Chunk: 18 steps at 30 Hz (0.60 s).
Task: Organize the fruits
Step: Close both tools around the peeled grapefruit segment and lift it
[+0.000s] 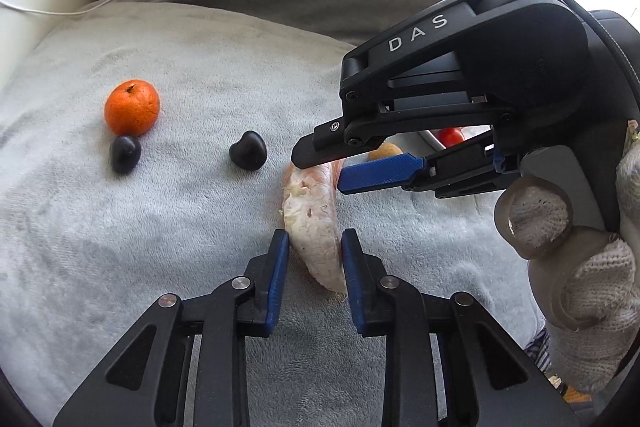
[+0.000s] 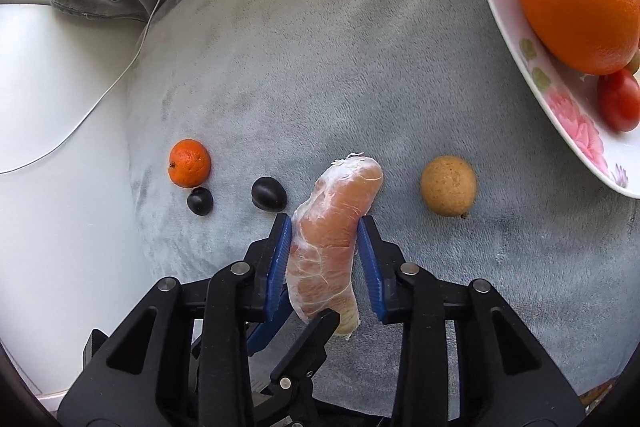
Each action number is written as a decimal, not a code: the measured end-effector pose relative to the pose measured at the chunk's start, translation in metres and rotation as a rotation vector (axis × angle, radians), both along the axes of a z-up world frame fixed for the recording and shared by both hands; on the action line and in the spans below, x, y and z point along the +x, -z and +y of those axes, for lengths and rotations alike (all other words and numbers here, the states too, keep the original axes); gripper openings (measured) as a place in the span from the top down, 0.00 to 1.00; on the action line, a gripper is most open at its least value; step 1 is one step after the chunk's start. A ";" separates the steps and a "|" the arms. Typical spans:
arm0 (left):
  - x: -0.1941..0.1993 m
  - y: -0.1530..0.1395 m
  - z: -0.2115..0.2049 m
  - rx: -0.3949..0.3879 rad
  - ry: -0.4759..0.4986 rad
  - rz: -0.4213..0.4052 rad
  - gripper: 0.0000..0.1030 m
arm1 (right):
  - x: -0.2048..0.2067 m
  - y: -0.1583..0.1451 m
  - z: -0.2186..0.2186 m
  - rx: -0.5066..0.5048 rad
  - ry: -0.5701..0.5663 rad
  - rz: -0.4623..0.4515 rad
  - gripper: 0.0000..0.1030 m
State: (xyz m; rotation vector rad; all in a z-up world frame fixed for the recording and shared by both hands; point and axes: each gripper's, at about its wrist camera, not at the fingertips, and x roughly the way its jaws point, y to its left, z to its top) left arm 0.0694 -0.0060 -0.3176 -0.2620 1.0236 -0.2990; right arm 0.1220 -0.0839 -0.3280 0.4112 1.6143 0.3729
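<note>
between your left gripper (image 1: pixel 315 251) pads the peeled segment (image 1: pixel 316 223) lies on the blanket (image 1: pixel 160 227), jaws apart and flanking it; squeeze hard and it tears. from the right view, your right gripper (image 2: pixel 325 247) brackets it too, not clamped. the plate (image 2: pixel 560 99) waits far right, the brown fruit (image 2: pixel 449 185) in your path.
</note>
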 end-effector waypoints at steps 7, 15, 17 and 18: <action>-0.006 0.002 -0.011 0.019 0.022 -0.027 0.76 | -0.007 -0.007 -0.020 0.039 0.017 -0.006 0.72; 0.002 0.012 -0.009 0.031 0.024 0.000 0.76 | -0.010 -0.006 -0.028 0.066 0.035 0.002 0.81; 0.009 0.017 -0.009 0.018 0.014 0.019 0.75 | -0.010 -0.006 -0.025 0.061 0.029 -0.004 0.81; 0.011 0.017 -0.011 0.014 0.012 0.015 0.75 | -0.010 -0.006 -0.024 0.057 0.027 -0.008 0.81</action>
